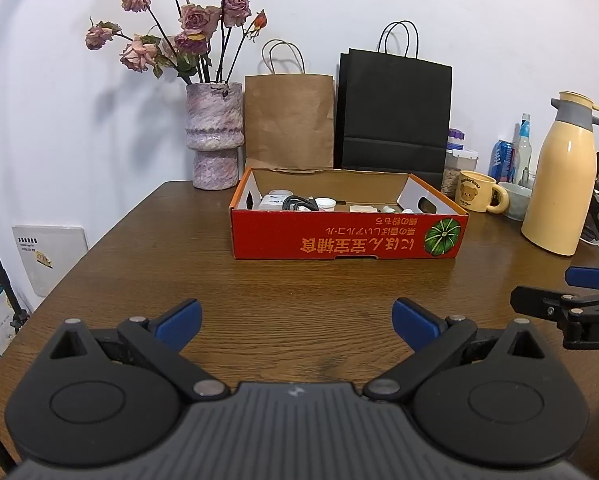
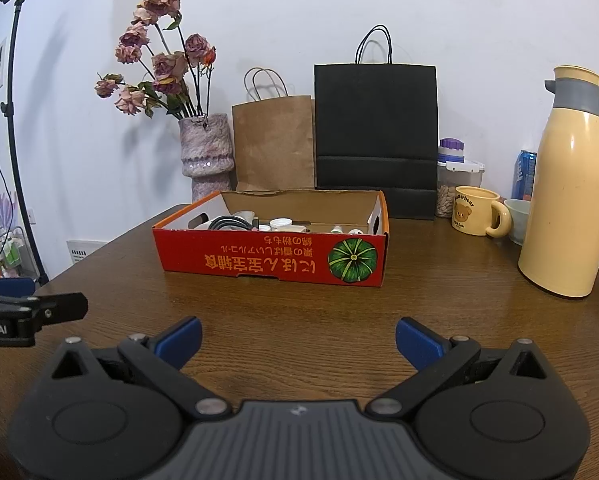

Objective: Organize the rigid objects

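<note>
A red cardboard box (image 1: 345,236) with a pumpkin picture stands on the wooden table; it also shows in the right wrist view (image 2: 275,258). Inside lie small white jars and bottles (image 1: 325,204) and a coiled black cable (image 1: 295,203), partly hidden by the box wall. My left gripper (image 1: 297,322) is open and empty, well short of the box. My right gripper (image 2: 298,340) is open and empty, also short of the box. Each gripper shows at the edge of the other's view.
A vase of dried roses (image 1: 215,136), a brown paper bag (image 1: 289,120) and a black paper bag (image 1: 395,116) stand behind the box. A yellow bear mug (image 2: 477,216), a cream thermos (image 2: 571,196), cans and jars stand at the right.
</note>
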